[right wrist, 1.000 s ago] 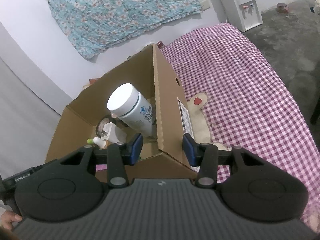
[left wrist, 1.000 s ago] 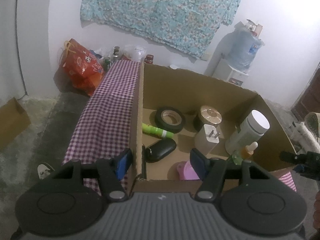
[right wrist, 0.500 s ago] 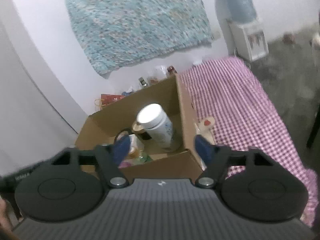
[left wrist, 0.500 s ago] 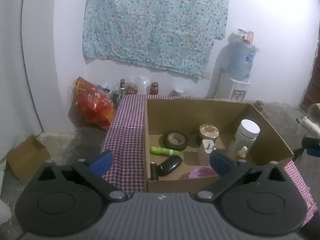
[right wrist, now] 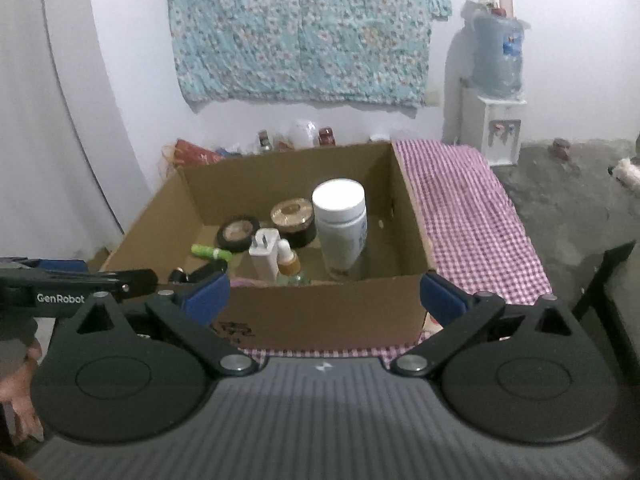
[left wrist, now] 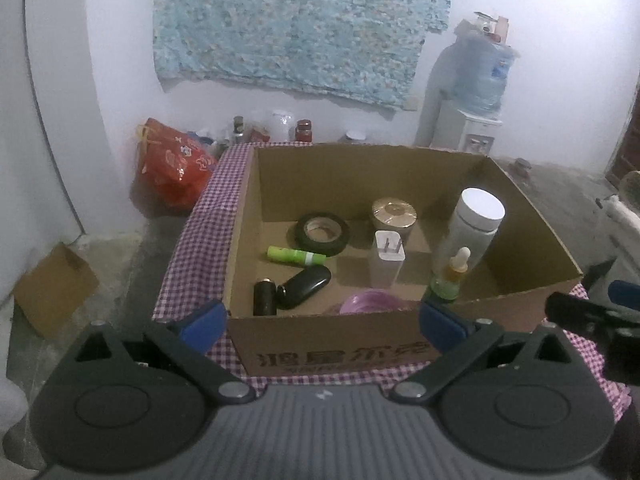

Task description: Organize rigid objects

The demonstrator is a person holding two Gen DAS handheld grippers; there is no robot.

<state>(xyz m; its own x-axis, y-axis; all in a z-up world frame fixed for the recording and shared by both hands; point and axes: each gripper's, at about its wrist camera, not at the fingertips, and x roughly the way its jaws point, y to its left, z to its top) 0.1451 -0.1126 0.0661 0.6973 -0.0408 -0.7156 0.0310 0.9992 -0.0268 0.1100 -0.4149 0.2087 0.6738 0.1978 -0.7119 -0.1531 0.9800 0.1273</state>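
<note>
Left claw [left wrist: 322,322] wide, jaws just opened, nothing between. Right claw [right wrist: 324,294] same: wide, just opened, empty. Both hang short of box [left wrist: 400,168] on checked tabletop [left wrist: 192,248].

In box, left to right: black cylinder [left wrist: 265,298], green tube [left wrist: 296,256], tape [left wrist: 322,234], plug [left wrist: 387,258], round tin [left wrist: 394,214], dropper [left wrist: 452,276], white bottle [left wrist: 474,228].

Judgement: packing looks near done; no loose items seen on cloth.

Room: red bag [left wrist: 176,164], floral cloth [left wrist: 300,28] on wall, water dispenser [left wrist: 476,92], bare concrete floor [right wrist: 580,200].

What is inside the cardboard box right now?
In the cardboard box: tape roll, gold-lidded jar, white bottle, charger, dropper bottle, green tube, black case. The front wall partly hides something pink.
</note>
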